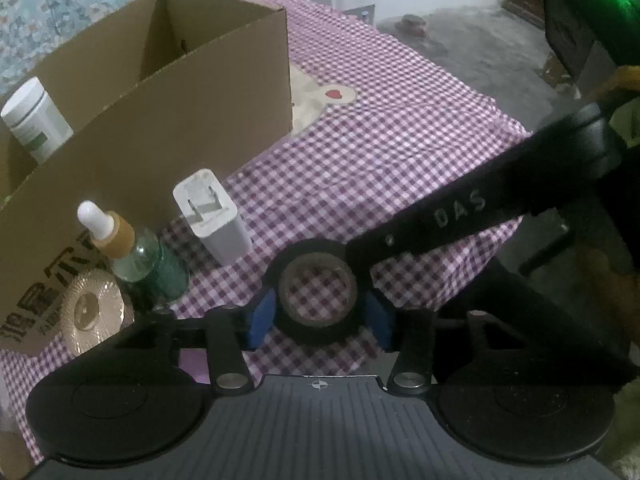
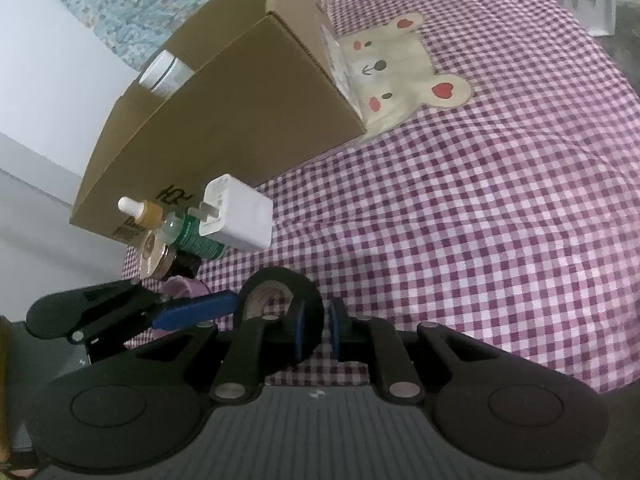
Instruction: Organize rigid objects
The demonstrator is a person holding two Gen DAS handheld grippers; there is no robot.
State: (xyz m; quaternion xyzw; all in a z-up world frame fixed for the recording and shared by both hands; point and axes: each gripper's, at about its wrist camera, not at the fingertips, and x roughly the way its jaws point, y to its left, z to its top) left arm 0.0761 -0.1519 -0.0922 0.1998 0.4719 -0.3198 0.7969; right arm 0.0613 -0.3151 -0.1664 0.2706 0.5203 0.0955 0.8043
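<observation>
A black tape roll (image 1: pixel 318 294) lies on the checked cloth. My left gripper (image 1: pixel 318 314) has a blue pad on each side of the roll and touches it. In the right wrist view the roll (image 2: pixel 280 300) stands just left of my right gripper (image 2: pixel 316 334); its left pad presses the roll's rim and the narrow gap between the pads is empty. The right gripper's arm (image 1: pixel 480 208) crosses the left wrist view from the right. A white charger (image 1: pixel 212 216), a green dropper bottle (image 1: pixel 136 252) and a round gold lid (image 1: pixel 90 308) stand by the cardboard box (image 1: pixel 160 128).
The open box holds a white jar (image 1: pixel 34 118). A bear patch (image 2: pixel 404 68) is sewn on the cloth to the right of the box. The table edge runs along the right in the left wrist view, with bare floor beyond.
</observation>
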